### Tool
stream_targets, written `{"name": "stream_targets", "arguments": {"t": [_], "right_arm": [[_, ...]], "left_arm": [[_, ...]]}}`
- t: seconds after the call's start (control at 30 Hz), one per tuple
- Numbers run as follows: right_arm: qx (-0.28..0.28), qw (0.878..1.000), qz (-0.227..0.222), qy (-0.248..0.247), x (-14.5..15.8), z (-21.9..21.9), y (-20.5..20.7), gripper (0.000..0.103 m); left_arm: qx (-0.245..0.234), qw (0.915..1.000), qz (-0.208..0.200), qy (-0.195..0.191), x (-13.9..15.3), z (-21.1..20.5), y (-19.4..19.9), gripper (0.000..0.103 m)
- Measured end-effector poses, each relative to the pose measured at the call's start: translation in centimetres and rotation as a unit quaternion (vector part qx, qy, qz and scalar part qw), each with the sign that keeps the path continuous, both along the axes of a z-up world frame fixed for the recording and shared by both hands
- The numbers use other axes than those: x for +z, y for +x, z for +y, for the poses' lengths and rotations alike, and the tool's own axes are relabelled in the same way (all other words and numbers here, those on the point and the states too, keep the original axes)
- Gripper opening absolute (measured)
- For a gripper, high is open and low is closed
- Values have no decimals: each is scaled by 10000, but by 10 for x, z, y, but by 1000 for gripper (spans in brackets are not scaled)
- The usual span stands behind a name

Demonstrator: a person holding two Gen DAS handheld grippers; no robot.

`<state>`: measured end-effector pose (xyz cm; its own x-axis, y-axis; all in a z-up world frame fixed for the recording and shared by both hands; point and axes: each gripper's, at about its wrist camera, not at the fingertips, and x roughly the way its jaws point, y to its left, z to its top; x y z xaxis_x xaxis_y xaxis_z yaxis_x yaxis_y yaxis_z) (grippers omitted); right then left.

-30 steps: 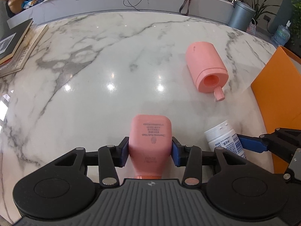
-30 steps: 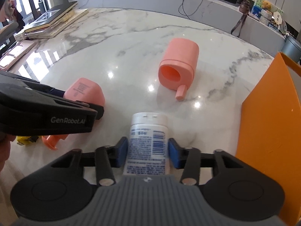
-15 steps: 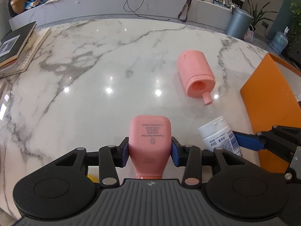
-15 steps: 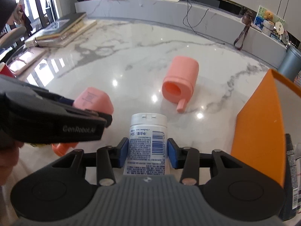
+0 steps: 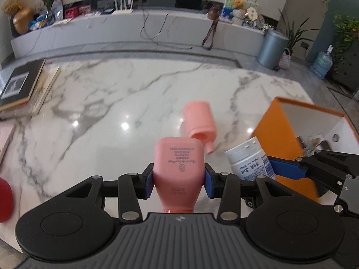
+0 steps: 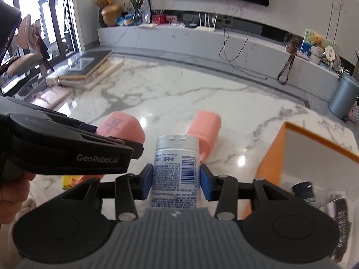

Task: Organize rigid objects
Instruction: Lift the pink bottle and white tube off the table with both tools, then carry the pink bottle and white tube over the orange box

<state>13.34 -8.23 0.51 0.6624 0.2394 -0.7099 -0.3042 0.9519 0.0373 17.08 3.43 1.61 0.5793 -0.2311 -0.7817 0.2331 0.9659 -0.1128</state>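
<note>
Currently both grippers are loaded and off the marble table (image 5: 94, 121). Left gripper (image 5: 178, 179) has its blue pads clamped on the sides of a pink bottle (image 5: 178, 168), printed label facing up, cap end toward the camera. Right gripper (image 6: 177, 180) is clamped the same way on a white bottle (image 6: 176, 172) with a barcode label, cap pointing away.

From the left wrist view, the white bottle (image 5: 249, 159) sits just right of the pink one, held by the right gripper's blue finger (image 5: 285, 168). From the right wrist view, the left gripper's black body partly covers the pink bottle (image 6: 121, 125); a hand (image 6: 13, 190) grips it at the left edge.

A pink jug (image 5: 199, 121) lies on its side on the table beyond both bottles, spout toward the cameras, slightly blurred. An orange box (image 6: 269, 157) stands open at the right; dark items inside, too blurred to identify. Books (image 5: 20, 89) are stacked at the far left of the table.
</note>
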Motion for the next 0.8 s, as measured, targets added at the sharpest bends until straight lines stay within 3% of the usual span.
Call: {"name": "stream_targets", "arguments": {"t": [0.4,0.8], "right_arm": [[-377,9987,-341,-60,43,-75,-14,44],[-725,9953,-90,-628,35,-159,-6,44]], "left_arm": [[-520,9972,-215,-502,40,-65,-7,49],[-1390,9886,-87,-566,31,-148,0,49]]}}
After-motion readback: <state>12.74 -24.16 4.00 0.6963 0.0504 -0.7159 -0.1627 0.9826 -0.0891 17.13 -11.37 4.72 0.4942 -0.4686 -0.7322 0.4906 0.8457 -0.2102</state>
